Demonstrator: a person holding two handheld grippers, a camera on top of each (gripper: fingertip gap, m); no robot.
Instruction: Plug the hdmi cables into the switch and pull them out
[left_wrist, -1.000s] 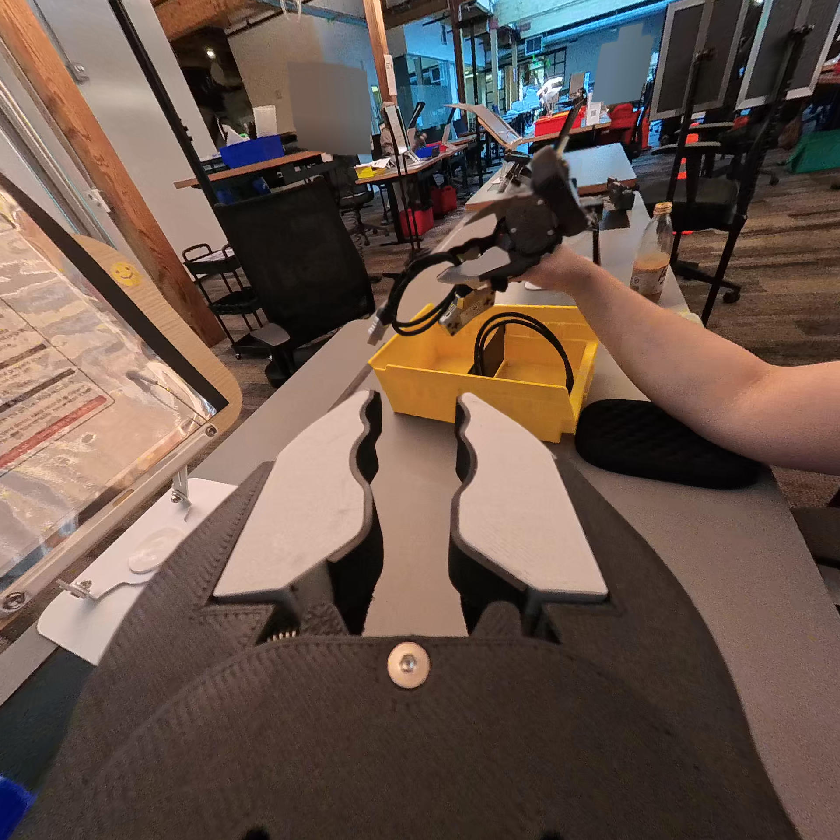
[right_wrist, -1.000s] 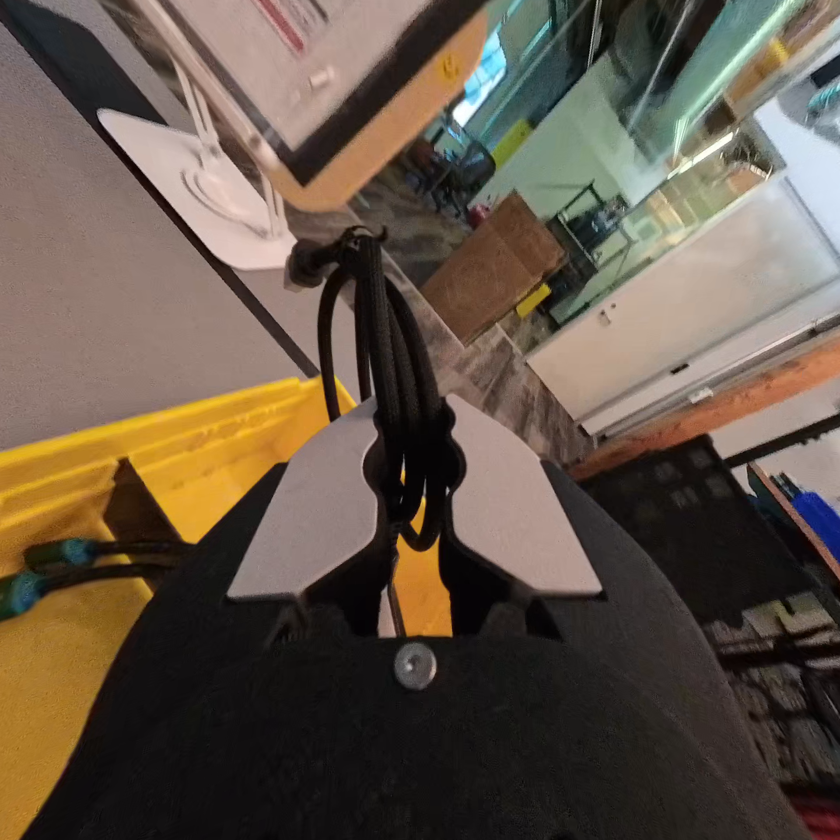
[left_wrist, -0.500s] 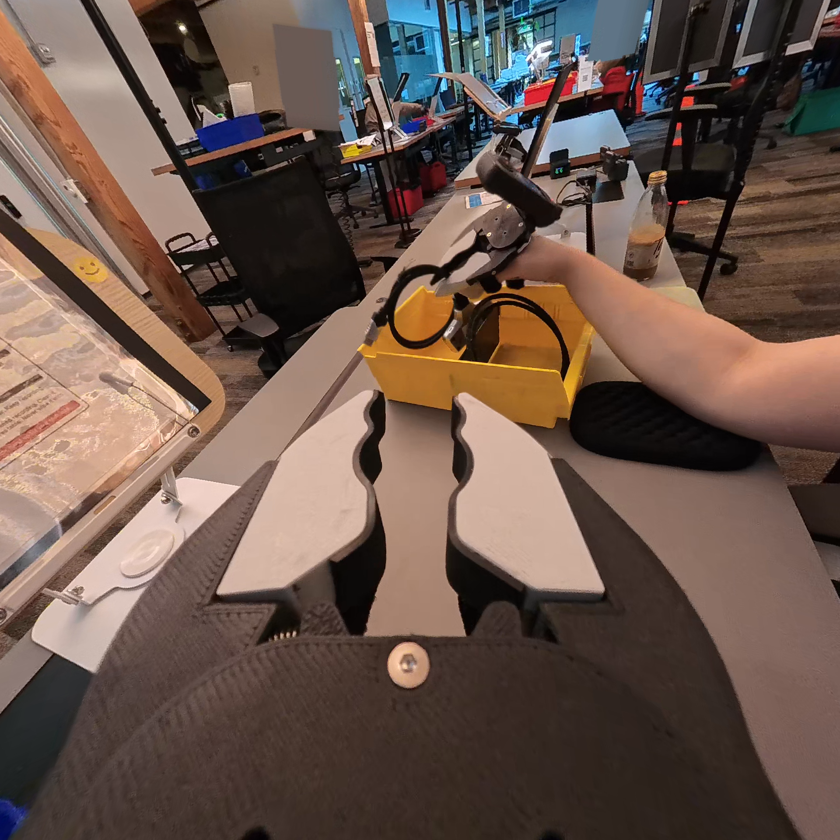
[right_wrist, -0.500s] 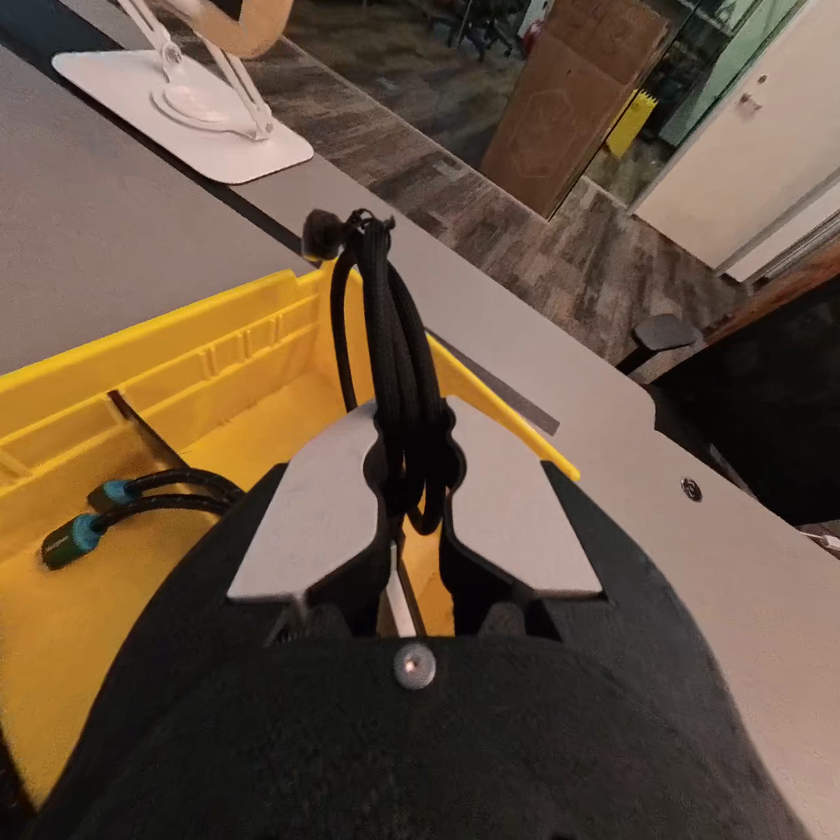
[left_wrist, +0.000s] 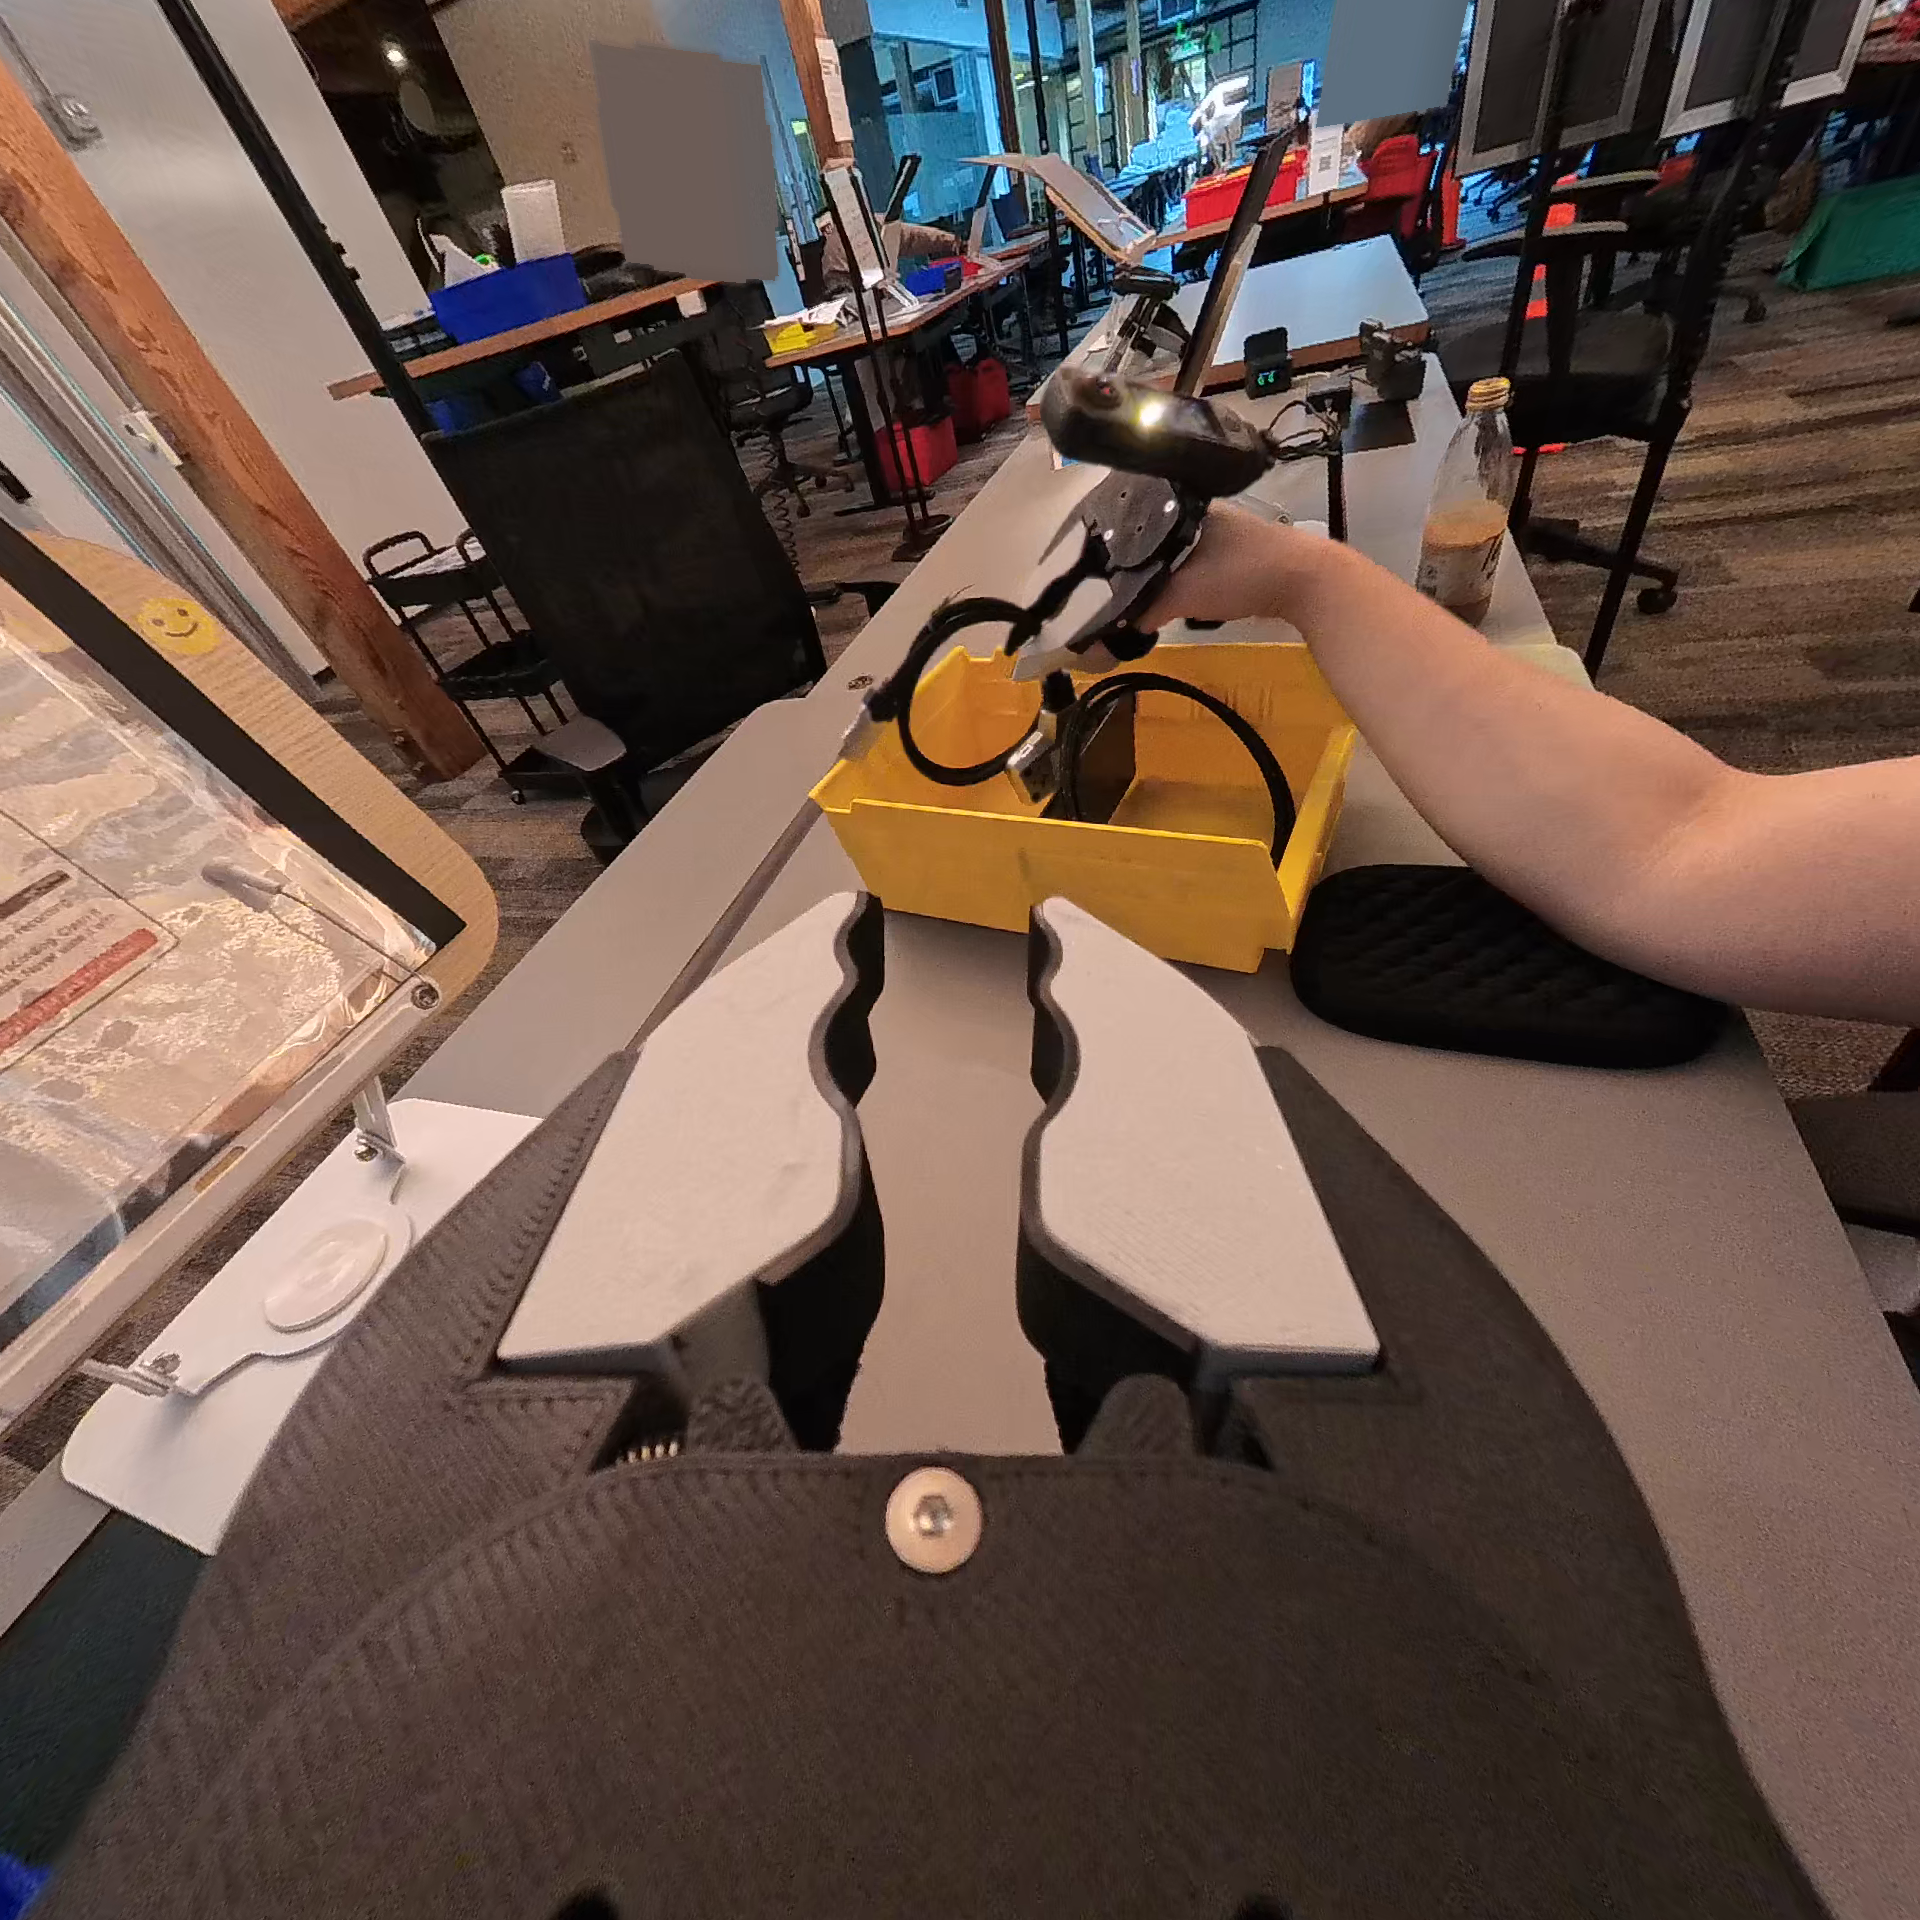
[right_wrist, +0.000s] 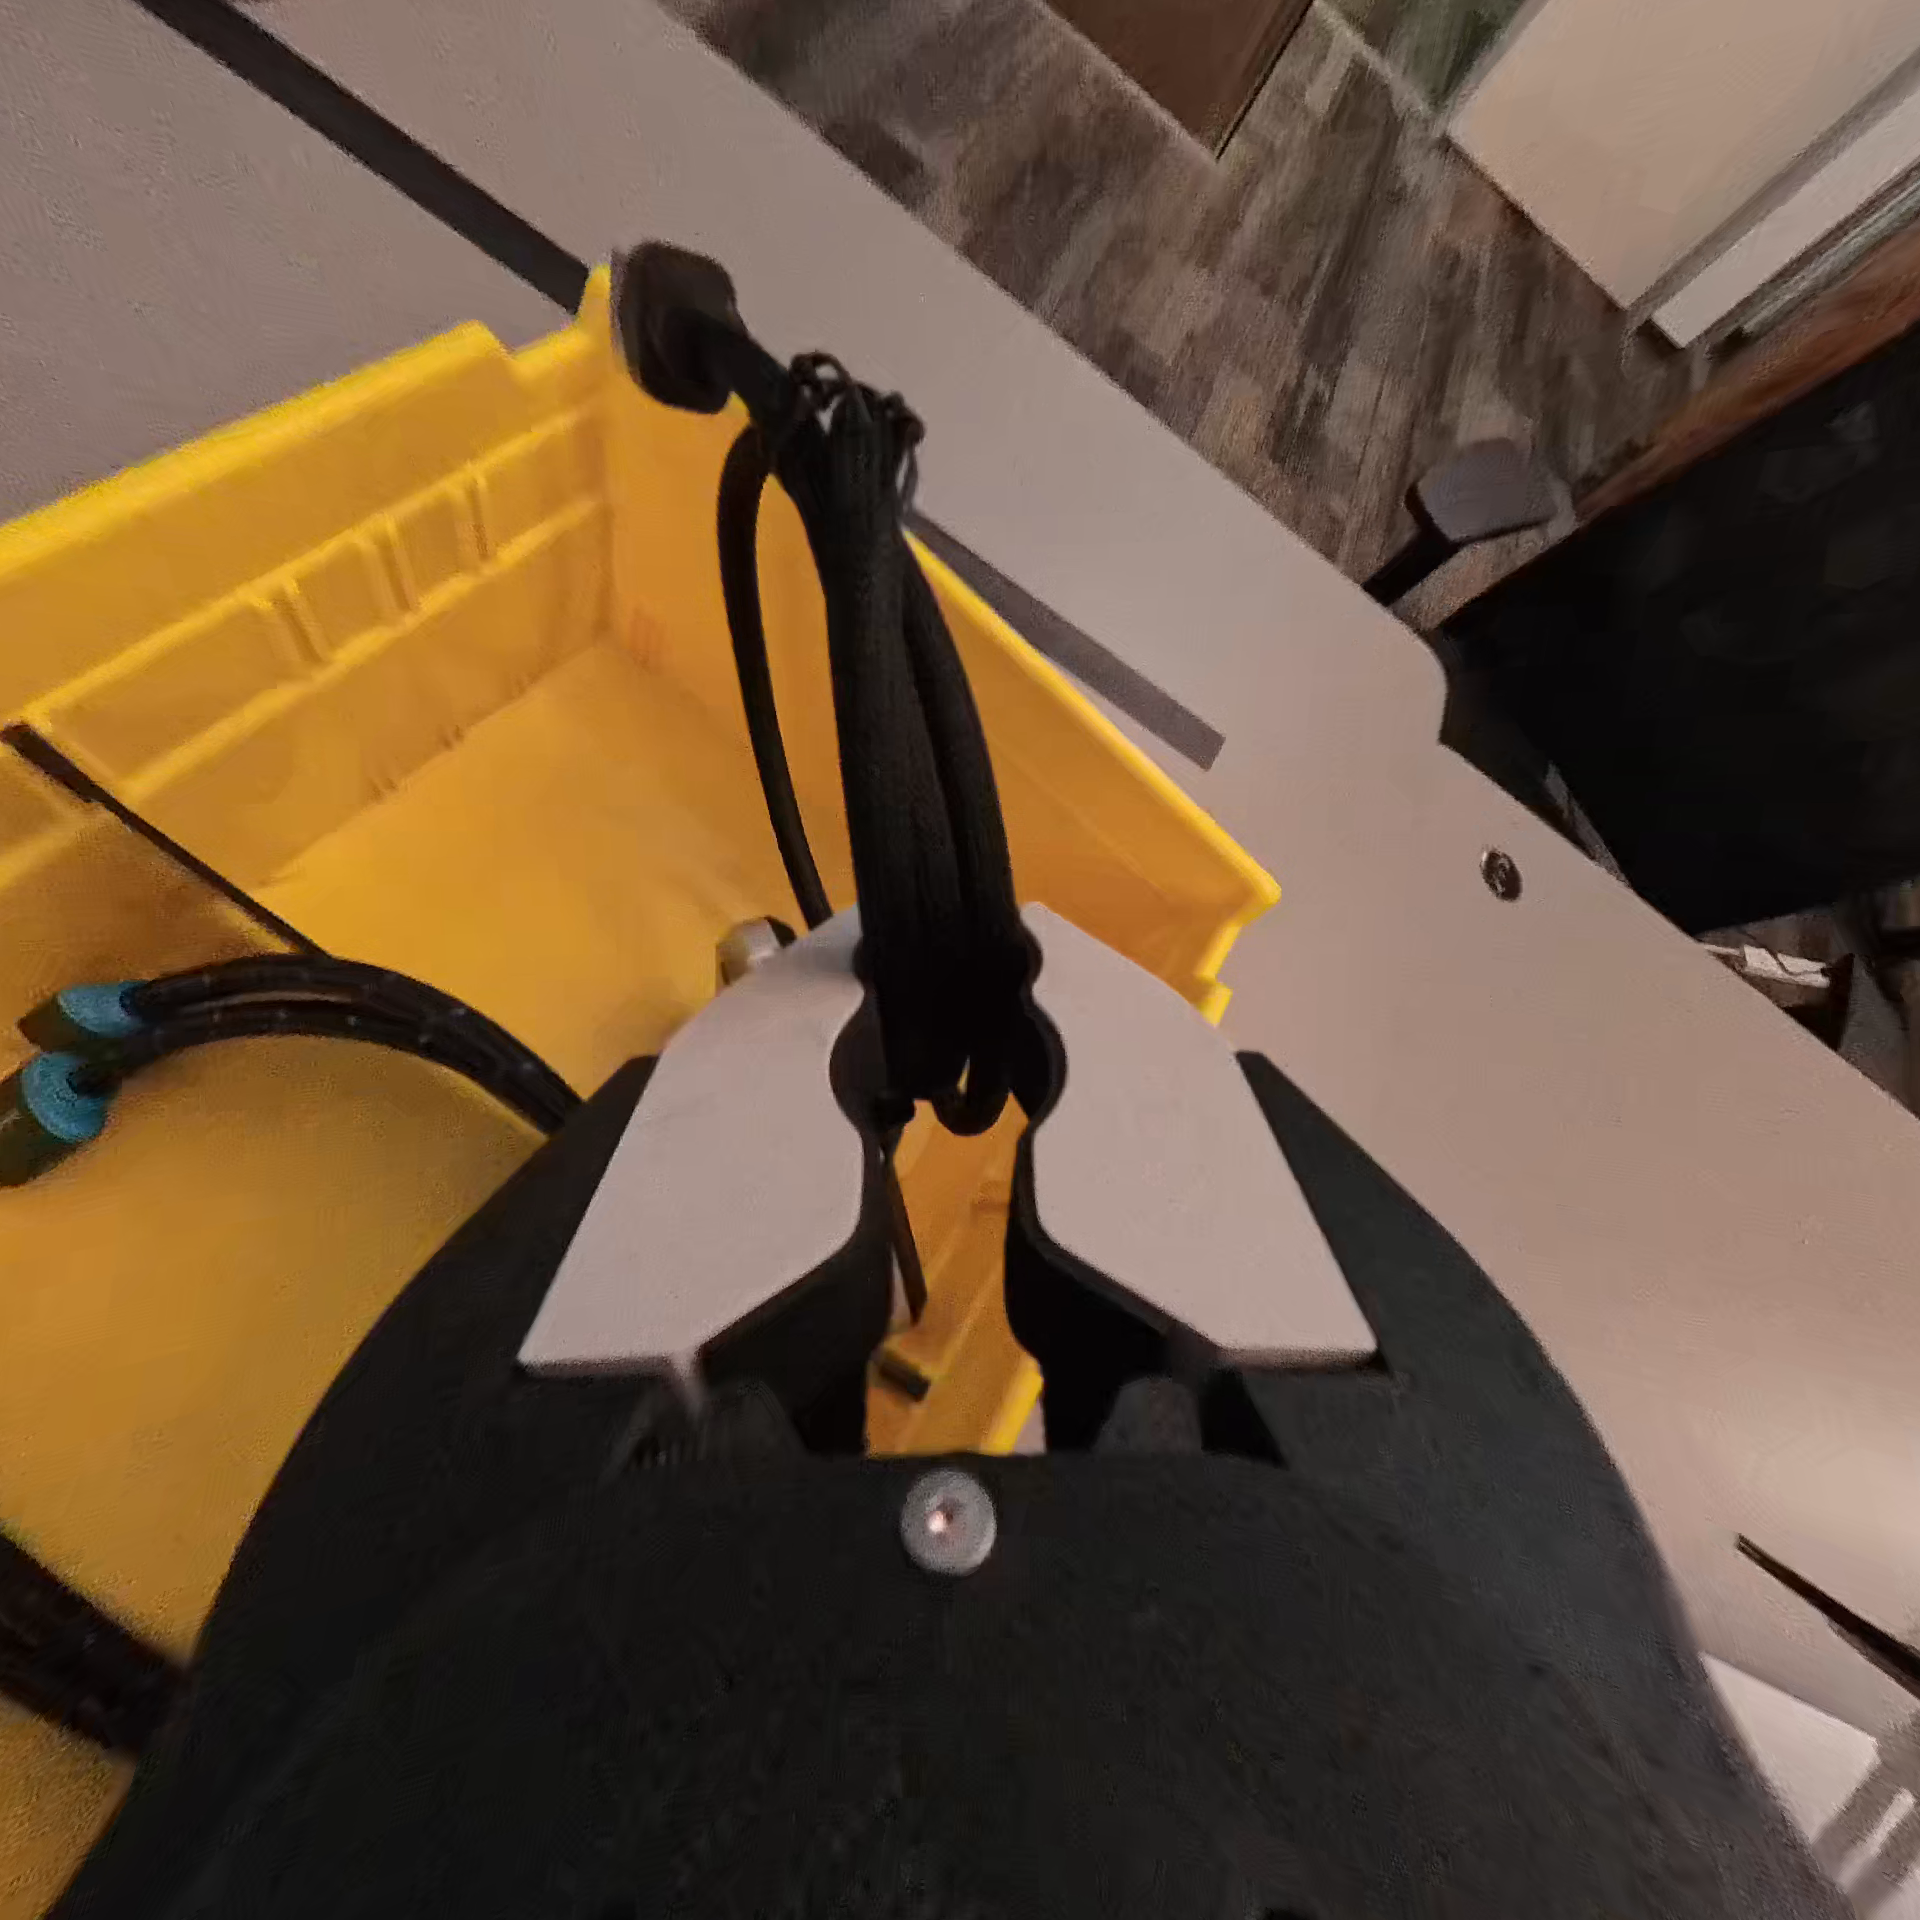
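My right gripper is shut on a coiled black HDMI cable and holds it over the left compartment of a yellow bin. In the left wrist view that gripper hangs above the bin with the cable loop dangling into it. A second black cable with teal-ringed plugs lies in the bin's other compartment, and its arc also shows in the left wrist view. My left gripper is open and empty above the grey table, short of the bin. No switch is visible.
A black wrist-rest pad lies right of the bin. A tilted sign board on a white stand is at the left table edge. A bottle stands behind the bin. A black divider splits the bin. My right fingertips sit around 45 cm from my left ones.
The right gripper has lowered the coiled cable toward the bin's left compartment and tilted downward. The left gripper has stayed open in about the same place.
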